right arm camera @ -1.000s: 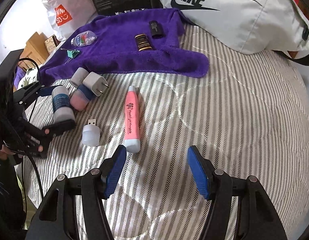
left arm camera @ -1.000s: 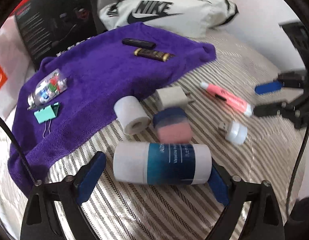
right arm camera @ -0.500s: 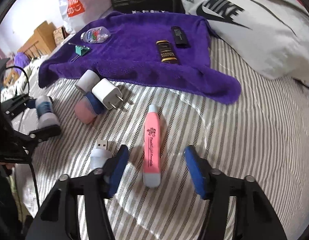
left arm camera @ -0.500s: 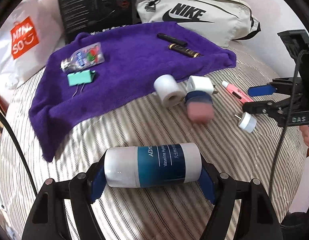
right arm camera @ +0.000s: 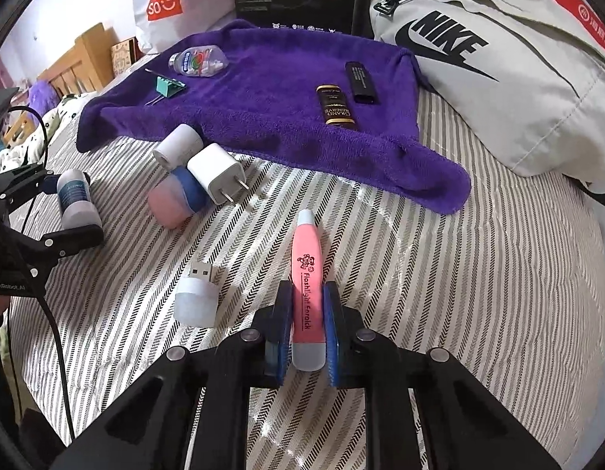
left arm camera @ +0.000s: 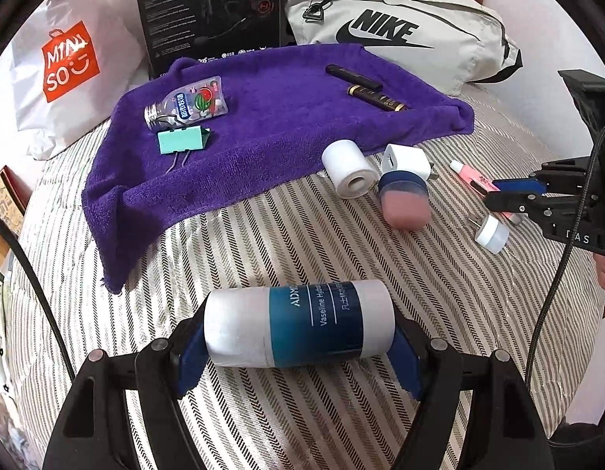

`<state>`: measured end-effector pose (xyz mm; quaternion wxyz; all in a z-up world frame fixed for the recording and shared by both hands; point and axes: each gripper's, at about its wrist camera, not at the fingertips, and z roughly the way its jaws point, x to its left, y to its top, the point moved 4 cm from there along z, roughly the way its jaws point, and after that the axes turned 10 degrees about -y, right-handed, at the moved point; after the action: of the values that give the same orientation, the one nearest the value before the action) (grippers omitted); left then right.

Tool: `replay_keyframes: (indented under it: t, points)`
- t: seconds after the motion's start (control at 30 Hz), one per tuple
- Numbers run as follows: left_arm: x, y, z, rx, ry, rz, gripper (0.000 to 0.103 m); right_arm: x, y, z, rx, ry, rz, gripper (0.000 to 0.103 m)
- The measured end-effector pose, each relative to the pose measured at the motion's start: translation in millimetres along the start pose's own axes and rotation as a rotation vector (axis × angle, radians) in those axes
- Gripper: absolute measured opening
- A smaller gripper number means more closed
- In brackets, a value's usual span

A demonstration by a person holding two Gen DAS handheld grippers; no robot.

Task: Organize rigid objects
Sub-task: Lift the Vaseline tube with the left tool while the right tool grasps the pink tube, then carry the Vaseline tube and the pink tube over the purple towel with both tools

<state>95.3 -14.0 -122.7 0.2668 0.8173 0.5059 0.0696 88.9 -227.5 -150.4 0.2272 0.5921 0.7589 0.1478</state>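
My left gripper (left arm camera: 298, 346) is shut on a white and blue Vaseline tube (left arm camera: 298, 325), held crosswise over the striped bedcover. My right gripper (right arm camera: 307, 333) is shut on a pink flashlight earpick (right arm camera: 307, 274) that points toward the purple towel (right arm camera: 271, 109). On the towel lie a candy bottle (left arm camera: 187, 103), a teal binder clip (left arm camera: 182, 141), a black stick (left arm camera: 353, 75) and a brown and gold bar (left arm camera: 377, 98). Beside the towel's edge lie a white roll (left arm camera: 347, 168), a white charger (left arm camera: 406, 161) and a pink and blue eraser (left arm camera: 404, 203). A white USB plug (right arm camera: 196, 297) lies left of the right gripper.
A grey Nike bag (left arm camera: 400, 31), a black box (left arm camera: 208, 11) and a white Miniso bag (left arm camera: 63, 66) stand behind the towel. A black cable (left arm camera: 557, 266) runs along the right side in the left wrist view. A wooden bed frame (right arm camera: 79, 62) shows far left.
My right gripper went forward over the pink earpick and shut on it. My left gripper pulled back and up with the Vaseline tube, away from the roll and eraser.
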Motion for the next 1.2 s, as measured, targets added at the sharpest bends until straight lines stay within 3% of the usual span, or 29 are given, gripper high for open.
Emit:
replay_keyframes:
  t: [0.2,0.53,1.2]
  points:
    - [1,1,4,-0.014,-0.003,-0.014,0.076,4,5,2,-0.011,-0.017,-0.034,0.015]
    - [14,10,-17,-0.031,0.028,-0.046,0.076,-10,7,-16,-0.015,0.084,0.04,0.015]
    - [48,50,-43,-0.098,0.041,-0.128,0.076,-11,62,-25,-0.047,0.141,0.019,0.015]
